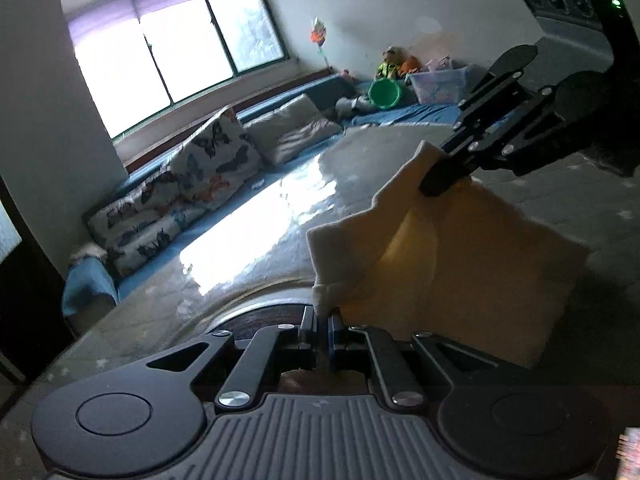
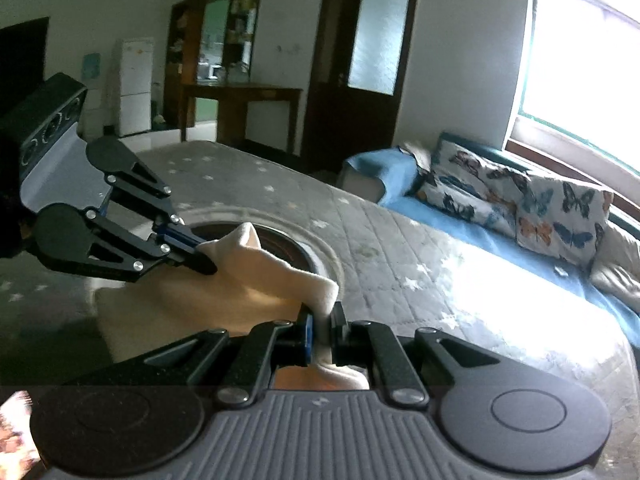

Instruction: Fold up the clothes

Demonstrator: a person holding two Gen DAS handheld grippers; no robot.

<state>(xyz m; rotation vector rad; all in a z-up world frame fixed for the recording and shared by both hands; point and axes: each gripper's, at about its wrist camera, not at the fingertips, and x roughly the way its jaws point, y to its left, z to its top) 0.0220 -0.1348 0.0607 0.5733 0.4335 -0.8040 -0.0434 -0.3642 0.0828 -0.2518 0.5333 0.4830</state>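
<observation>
A grey quilted bed [image 2: 400,248] with small white stars fills the middle of the room, with a blue couch [image 2: 460,220] and butterfly pillows [image 2: 560,216] under the bright window [image 1: 168,56] beyond it. Over the bed hangs the cream cloth [image 1: 460,248], lifted by one edge and trailing down so that its lower part rests on the cover. The left gripper [image 1: 324,320] has its fingers pressed together on one corner of that edge; the right gripper [image 2: 322,320] pinches the other corner in the same way, with a fair tuft of cloth bunched through its jaws. The edge sags between the two in a slack dip. From here the likely trouble is a crooked fold: with the top edge loose and the hanging part partly doubled on itself, laying it over may trap a crease or leave the corners off. The left pinch looks thin, at the very tip of the corner, so a quick pull could slip it free.
</observation>
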